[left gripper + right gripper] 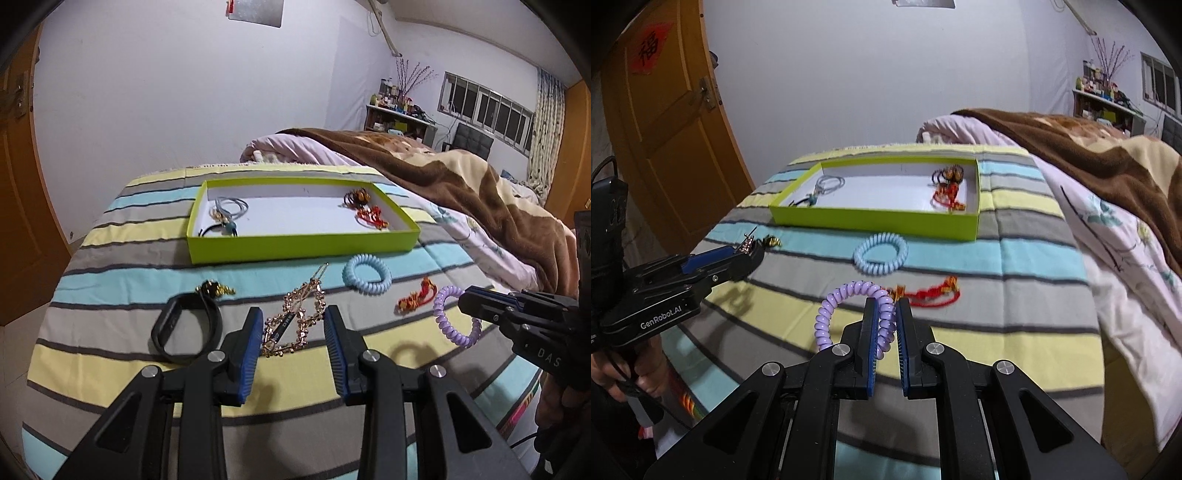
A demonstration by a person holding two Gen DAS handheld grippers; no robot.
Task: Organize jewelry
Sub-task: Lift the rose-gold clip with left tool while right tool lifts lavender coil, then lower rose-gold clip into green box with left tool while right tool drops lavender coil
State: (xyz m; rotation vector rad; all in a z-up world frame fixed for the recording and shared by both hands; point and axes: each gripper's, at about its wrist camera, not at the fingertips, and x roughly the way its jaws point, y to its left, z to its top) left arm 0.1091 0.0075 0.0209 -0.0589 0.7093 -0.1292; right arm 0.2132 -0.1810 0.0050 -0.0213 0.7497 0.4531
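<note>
A lime green tray [295, 248] lies on the striped bed cover and holds a grey cord bracelet [231, 205], a dark beaded piece [356, 197] and a red knotted bracelet [371, 216]. My left gripper [293, 319] is open, its fingers on either side of a gold star-shaped hair clip [295, 325]. My right gripper [886, 308] is shut on a purple spiral hair tie [849, 314], also seen in the left wrist view [452, 319]. A blue spiral hair tie [881, 253], a red knotted charm [931, 293], a black band [184, 328] and a gold trinket [214, 288] lie loose.
A brown blanket [461, 177] and pink quilt [1126, 258] are heaped on the right of the bed. An orange door [672, 122] stands at the left. A shelf of bottles [399, 107] and a window are at the far right.
</note>
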